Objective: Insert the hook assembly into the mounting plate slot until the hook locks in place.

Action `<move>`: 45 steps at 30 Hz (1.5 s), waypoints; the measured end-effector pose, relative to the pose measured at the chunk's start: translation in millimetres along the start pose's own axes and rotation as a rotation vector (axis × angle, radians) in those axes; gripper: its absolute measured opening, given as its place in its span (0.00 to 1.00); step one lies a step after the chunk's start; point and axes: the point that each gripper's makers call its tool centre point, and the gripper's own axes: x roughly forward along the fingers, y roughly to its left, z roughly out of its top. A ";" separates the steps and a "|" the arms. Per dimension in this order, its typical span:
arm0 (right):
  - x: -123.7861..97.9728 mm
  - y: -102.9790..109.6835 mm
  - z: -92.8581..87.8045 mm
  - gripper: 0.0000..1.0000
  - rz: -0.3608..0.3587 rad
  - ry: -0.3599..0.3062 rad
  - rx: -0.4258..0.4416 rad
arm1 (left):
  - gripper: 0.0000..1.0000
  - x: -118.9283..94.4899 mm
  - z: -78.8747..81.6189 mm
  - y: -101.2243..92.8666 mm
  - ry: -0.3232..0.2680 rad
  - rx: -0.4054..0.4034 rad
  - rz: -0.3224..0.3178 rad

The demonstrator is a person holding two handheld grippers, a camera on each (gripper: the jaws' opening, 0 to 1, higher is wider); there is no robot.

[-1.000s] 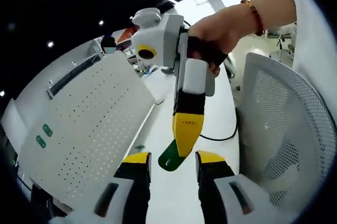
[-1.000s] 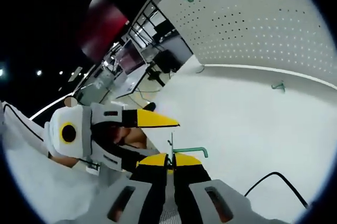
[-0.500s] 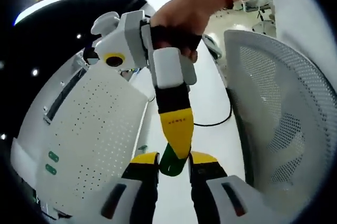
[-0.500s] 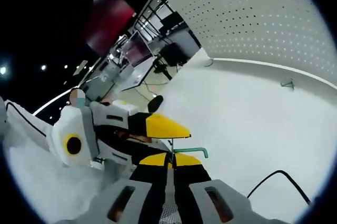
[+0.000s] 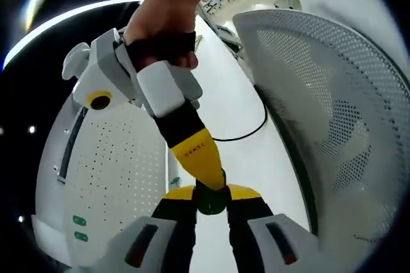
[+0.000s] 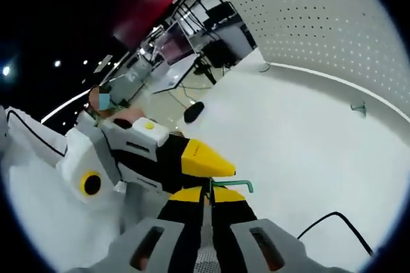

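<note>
The green hook assembly (image 6: 232, 184) is a thin bent rod, and my right gripper (image 6: 206, 192) is shut on it. In the left gripper view its dark green base (image 5: 211, 200) sits between the jaws of my left gripper (image 5: 211, 191), which have closed in on it. The right gripper's yellow finger (image 5: 195, 154) reaches down onto that base, held by a person's hand (image 5: 163, 23). The left gripper's yellow finger (image 6: 204, 161) lies just above the hook. The white perforated mounting plate (image 5: 115, 177) (image 6: 333, 23) stands apart from both grippers.
A white mesh chair back (image 5: 333, 125) stands close on the right. A black cable (image 5: 253, 129) (image 6: 327, 222) trails over the white table (image 6: 288, 145). A second small green hook (image 6: 357, 106) lies near the plate's foot. A black oval object (image 6: 192, 111) rests farther off.
The left jaws have narrowed from wide apart to closed around the green base. The two grippers have come together. Both views have shifted with the hands.
</note>
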 end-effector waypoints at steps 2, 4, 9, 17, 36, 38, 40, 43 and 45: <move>0.0 1.0 4.2 0.03 -0.003 -0.027 -0.061 | 0.18 -1.2 -1.8 3.0 0.004 -0.007 0.012; -0.6 2.8 4.8 0.04 -0.004 -0.034 -0.082 | 0.17 -2.0 -4.0 5.7 -0.003 -0.041 0.017; -6.9 -1.2 16.4 0.14 -0.026 -0.087 -0.115 | 0.17 -4.2 -11.1 7.3 -0.005 -0.121 0.022; -22.8 -9.9 33.2 0.16 -0.064 -0.185 -0.142 | 0.17 -11.7 -14.7 19.6 -0.060 -0.320 0.069; -45.9 -1.8 58.9 0.26 -0.038 -0.388 -0.193 | 0.17 -33.1 -1.8 50.3 -0.289 -0.798 0.123; -48.8 -0.7 62.0 0.26 -0.032 -0.418 -0.182 | 0.17 -36.8 0.9 54.1 -0.327 -0.829 0.134; -50.7 -0.3 62.1 0.26 -0.028 -0.428 -0.174 | 0.17 -39.6 -0.3 54.8 -0.329 -0.834 0.136; -50.2 -8.9 55.3 0.19 -0.074 -0.396 -0.197 | 0.16 -43.5 1.4 59.9 -0.378 -0.882 0.147; -50.7 -10.7 52.5 0.20 -0.070 -0.403 -0.189 | 0.16 -48.1 0.8 66.1 -0.415 -0.938 0.170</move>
